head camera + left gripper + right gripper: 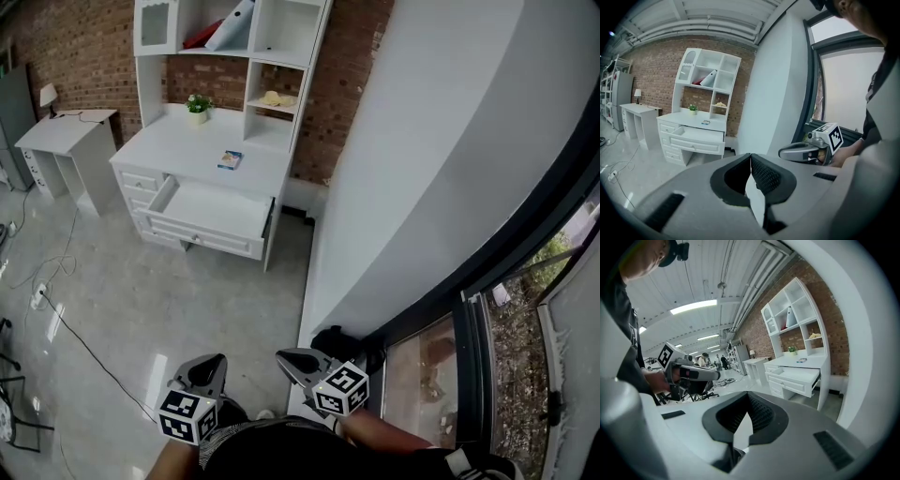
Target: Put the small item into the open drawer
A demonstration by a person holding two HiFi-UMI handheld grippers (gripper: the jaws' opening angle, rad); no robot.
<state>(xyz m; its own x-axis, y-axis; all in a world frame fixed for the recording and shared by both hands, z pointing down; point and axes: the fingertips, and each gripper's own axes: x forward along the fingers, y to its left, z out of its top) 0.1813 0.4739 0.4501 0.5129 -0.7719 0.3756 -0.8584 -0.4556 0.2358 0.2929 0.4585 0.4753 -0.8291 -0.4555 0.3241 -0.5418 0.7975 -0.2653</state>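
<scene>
Both grippers are being held low and close to the person's body, well apart from the furniture; the left gripper (214, 364) is keeping its jaws pressed together at the tips with nothing between them, and the right gripper (289, 357) is showing the same narrow, empty closure in its own view; the two are hanging side by side, near each other but not touching, each pointing towards the white desk (192, 145).

The desk is standing against the brick wall (89, 52) under a white shelf hutch (281, 37); its open drawer (201, 234) is sticking out towards the grey floor (187, 300), and its inside is looking bare.

The small blue-and-white item (230, 160) is lying flat on the desk top, behind the open drawer and not in it; a potted plant (197, 106) is sitting further back to its left.

A smaller white side table (66, 136) is standing left of the desk, and dark cables (66, 323) are trailing across the floor.
</scene>
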